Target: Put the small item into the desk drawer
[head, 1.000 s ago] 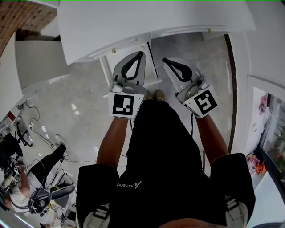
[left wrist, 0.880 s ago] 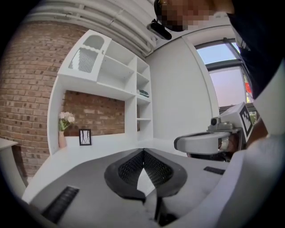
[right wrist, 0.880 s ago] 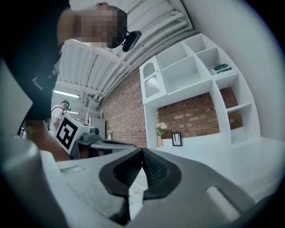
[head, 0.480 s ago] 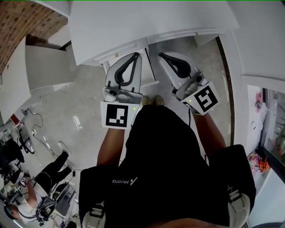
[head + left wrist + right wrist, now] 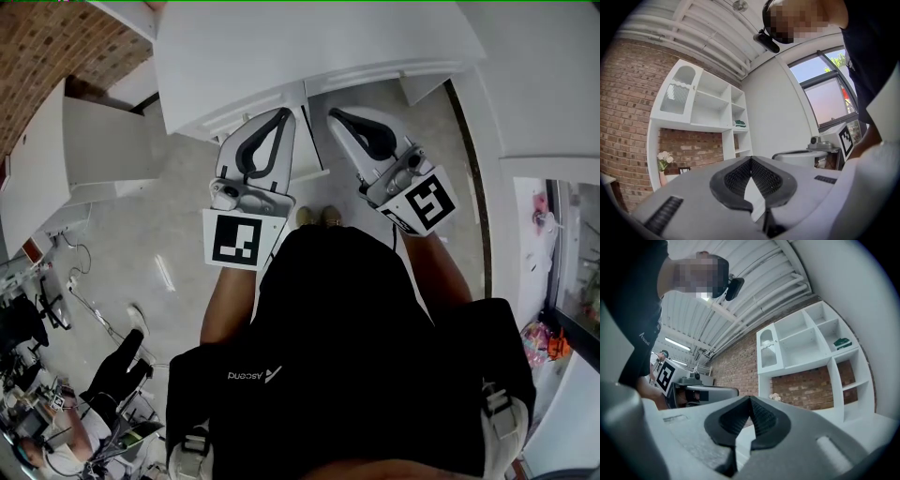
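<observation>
The small item cannot be made out in any view, and neither pair of fingers has anything between it. The left gripper (image 5: 288,112) has its black-padded fingers (image 5: 733,177) pressed together, tips meeting in a point. The right gripper (image 5: 335,115) is the same, its fingers (image 5: 765,420) closed tip to tip on nothing.

In the head view the two grippers sit side by side in front of the person's dark shirt (image 5: 347,337), their fingers apart from each other and angled slightly inward. The marker cubes (image 5: 234,240) are at the ends nearest the body. The white desk (image 5: 309,47) lies just ahead of both sets of fingertips, its near edge right over them. Whether the white frame (image 5: 314,141) between the two pairs of fingers is the drawer I cannot tell. Below the fingers are the grey floor (image 5: 169,225) and the person's shoes (image 5: 319,217).

Beyond the left fingers stands a white shelf unit (image 5: 701,110) against a brick wall (image 5: 628,122), with a vase of flowers (image 5: 663,164) to their left and a window (image 5: 825,98) to their right.
</observation>
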{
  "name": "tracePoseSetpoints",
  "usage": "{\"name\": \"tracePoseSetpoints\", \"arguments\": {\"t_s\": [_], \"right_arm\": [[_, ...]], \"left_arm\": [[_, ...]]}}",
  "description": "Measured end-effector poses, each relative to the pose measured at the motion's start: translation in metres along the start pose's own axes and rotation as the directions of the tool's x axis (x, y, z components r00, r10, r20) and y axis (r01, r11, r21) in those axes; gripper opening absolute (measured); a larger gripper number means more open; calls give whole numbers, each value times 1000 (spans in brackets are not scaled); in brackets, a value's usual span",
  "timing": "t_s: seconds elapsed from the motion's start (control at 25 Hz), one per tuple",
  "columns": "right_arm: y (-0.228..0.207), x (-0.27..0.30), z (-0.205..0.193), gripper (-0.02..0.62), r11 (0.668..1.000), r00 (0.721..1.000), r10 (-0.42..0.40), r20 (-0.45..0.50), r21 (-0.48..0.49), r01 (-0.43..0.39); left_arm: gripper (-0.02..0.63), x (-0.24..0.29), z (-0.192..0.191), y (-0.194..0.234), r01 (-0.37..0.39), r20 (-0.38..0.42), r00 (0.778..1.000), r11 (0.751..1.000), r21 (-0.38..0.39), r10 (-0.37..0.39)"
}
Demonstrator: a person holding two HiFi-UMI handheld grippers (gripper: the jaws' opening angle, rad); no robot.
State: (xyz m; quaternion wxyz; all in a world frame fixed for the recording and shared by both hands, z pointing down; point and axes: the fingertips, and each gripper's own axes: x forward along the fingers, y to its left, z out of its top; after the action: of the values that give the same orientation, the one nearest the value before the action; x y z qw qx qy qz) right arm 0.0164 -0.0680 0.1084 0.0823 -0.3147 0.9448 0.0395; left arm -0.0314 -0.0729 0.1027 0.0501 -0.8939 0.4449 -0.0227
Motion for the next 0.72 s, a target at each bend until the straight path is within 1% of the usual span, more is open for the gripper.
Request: {"name": "tracePoseSetpoints", "arguments": {"t_s": [0.16,0.36,0.48,0.72], "right_arm": [[7,-3,7,2,1000,1000,-7,4,0,7],[12,-5,13,0,1000,1000,-13,8,-15,13],[14,-6,17,0,1000,1000,-17,11,-23,17],[16,-8,14,0,999,1000,-26,4,-23,26]], "left_arm": [[-2,-10,4,-5,2,-5,1000,1000,-3,-2],[-2,-19,6,-4,-6,2,1000,1000,-28,6],[-2,-21,9,-7,2,5,1000,1000,-25,-2],[-2,-22,8,-11,15,9,1000,1000,-27,-15]]}}
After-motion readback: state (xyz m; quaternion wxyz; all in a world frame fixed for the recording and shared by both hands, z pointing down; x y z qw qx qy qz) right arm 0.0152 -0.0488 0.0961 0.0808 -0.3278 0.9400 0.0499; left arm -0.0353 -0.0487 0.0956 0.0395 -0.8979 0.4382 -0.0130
